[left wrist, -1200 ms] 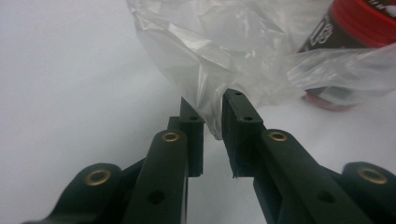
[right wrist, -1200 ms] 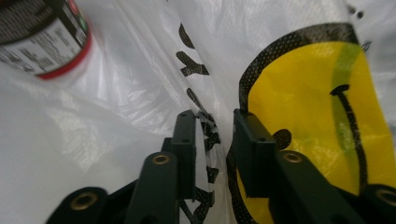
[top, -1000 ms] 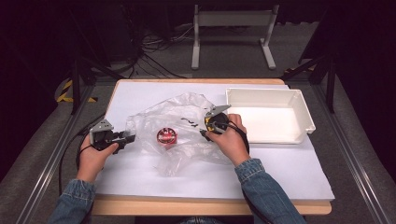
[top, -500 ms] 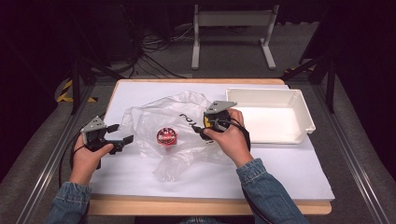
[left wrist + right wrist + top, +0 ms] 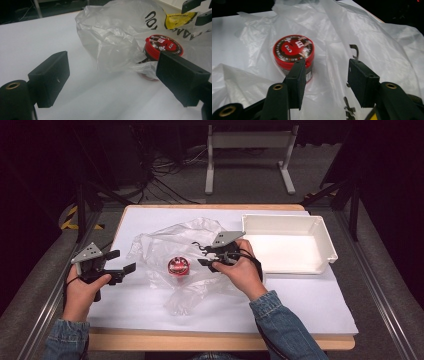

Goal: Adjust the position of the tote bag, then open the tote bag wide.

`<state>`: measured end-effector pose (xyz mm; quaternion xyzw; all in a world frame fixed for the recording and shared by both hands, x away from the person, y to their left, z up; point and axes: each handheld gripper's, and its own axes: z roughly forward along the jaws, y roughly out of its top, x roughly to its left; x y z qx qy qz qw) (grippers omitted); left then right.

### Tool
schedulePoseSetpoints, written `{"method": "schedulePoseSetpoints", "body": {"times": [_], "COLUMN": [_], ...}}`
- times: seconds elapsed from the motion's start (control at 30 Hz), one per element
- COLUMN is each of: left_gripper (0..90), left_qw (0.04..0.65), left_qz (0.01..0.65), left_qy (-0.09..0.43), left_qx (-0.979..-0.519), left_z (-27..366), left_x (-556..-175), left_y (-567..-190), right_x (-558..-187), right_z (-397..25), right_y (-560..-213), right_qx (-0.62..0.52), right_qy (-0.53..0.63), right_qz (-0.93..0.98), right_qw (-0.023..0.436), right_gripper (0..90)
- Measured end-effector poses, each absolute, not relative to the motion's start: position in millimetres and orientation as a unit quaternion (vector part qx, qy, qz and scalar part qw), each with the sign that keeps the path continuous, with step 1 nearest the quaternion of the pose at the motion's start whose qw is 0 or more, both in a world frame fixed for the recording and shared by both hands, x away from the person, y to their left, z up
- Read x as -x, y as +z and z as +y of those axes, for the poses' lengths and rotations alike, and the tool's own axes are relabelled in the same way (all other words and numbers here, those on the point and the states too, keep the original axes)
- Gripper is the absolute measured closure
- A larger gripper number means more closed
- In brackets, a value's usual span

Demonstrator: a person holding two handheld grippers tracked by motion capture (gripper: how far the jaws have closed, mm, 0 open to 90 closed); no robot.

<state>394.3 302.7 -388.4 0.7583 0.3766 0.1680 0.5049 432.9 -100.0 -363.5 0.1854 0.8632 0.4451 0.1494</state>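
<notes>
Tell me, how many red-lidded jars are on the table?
1. The red-lidded jar stands upright on the clear plastic bag, between the two grippers. The crumpled folds of the bag may hide others.

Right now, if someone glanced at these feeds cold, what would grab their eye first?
The red-lidded jar stands out, upright at mid-table on the crumpled clear plastic bag. The right gripper hovers open over the bag just right of the jar, while the left gripper is open off the bag's left edge. A white tray sits at the table's right.
</notes>
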Motion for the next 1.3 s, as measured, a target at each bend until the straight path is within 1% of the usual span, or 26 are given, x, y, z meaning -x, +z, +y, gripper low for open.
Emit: {"method": "schedulePoseSetpoints", "body": {"times": [0.13, 0.2, 0.5, 0.7, 0.9, 0.97, 1.1, 1.3], "left_gripper": [12.3, 12.2, 12.1, 12.0, 12.0, 12.0, 12.0, 11.9], "left_qw": [0.501, 0.509, 0.516, 0.522, 0.523, 0.522, 0.521, 0.519], "left_qz": [0.372, 0.366, 0.364, 0.368, 0.377, 0.379, 0.379, 0.382], "left_qy": [0.177, 0.173, 0.174, 0.169, 0.173, 0.173, 0.175, 0.175], "left_qx": [-0.761, -0.759, -0.756, -0.751, -0.745, -0.745, -0.745, -0.744], "left_z": [301.8, 300.9, 301.2, 304.0, 310.6, 311.5, 312.5, 314.4], "left_x": [-390.6, -387.9, -383.2, -380.7, -376.6, -375.3, -374.3, -372.7], "left_y": [-382.7, -378.8, -371.8, -371.8, -372.0, -372.4, -372.7, -373.2], "right_x": [-434.2, -435.4, -442.3, -448.9, -454.2, -454.9, -456.0, -455.9], "right_z": [-96.9, -96.4, -92.3, -86.8, -81.5, -80.1, -76.2, -68.7], "right_y": [-366.5, -368.4, -381.8, -391.0, -403.8, -408.5, -414.4, -418.6], "right_qx": [-0.141, -0.140, -0.167, -0.176, -0.178, -0.176, -0.175, -0.169], "right_qy": [0.484, 0.488, 0.484, 0.476, 0.452, 0.440, 0.429, 0.436], "right_qz": [0.857, 0.856, 0.854, 0.856, 0.869, 0.876, 0.881, 0.880], "right_qw": [0.106, 0.100, 0.094, 0.097, 0.100, 0.096, 0.094, 0.078], "right_gripper": [47.5, 46.4, 42.8, 35.6, 31.0, 27.2, 22.8, 16.5]}}
